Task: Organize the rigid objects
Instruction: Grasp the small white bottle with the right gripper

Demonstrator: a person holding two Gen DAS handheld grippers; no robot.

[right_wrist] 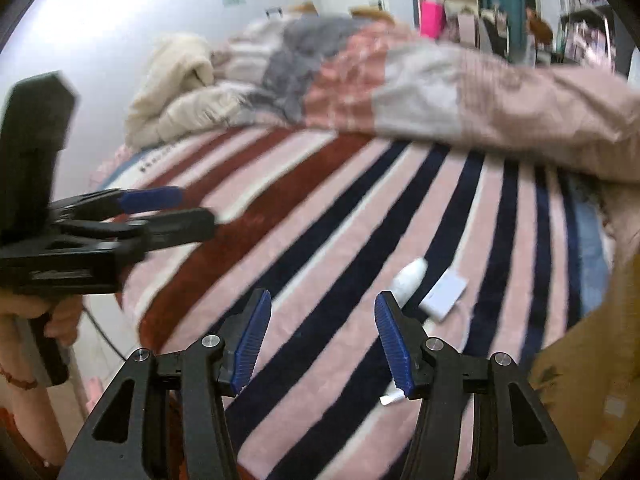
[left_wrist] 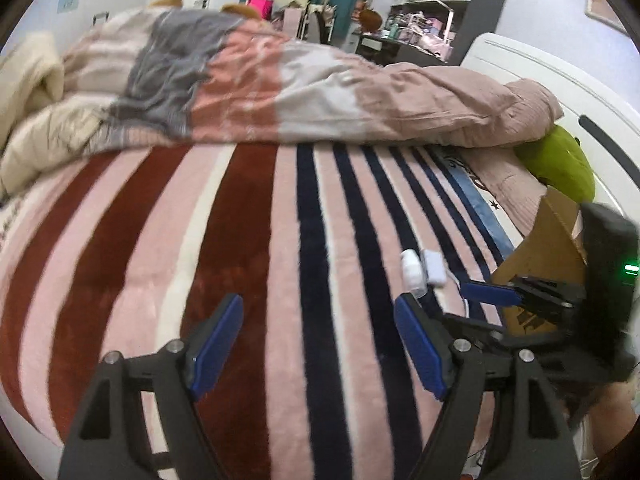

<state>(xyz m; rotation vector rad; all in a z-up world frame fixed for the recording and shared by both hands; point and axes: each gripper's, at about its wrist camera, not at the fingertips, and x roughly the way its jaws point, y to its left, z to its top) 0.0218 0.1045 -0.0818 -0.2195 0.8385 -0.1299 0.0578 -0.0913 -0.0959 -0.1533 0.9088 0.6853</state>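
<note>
A small white tube-shaped bottle (left_wrist: 412, 274) and a flat white box with a cord (left_wrist: 435, 269) lie side by side on the striped blanket (left_wrist: 248, 248). My left gripper (left_wrist: 318, 346) is open and empty, low over the blanket, with the two white items just beyond its right finger. My right gripper (right_wrist: 322, 344) is open and empty; the bottle (right_wrist: 408, 280) and the box (right_wrist: 444, 294) lie just past its right finger. Each gripper shows in the other's view: the right one (left_wrist: 492, 294) by the cardboard box, the left one (right_wrist: 168, 212) at the left.
An open cardboard box (left_wrist: 548, 256) stands at the bed's right edge; it also shows in the right wrist view (right_wrist: 592, 352). A rumpled pink and grey duvet (left_wrist: 280, 88) lies across the far side. A green cushion (left_wrist: 568, 164) sits by the white headboard (left_wrist: 560, 80). Shelves stand behind.
</note>
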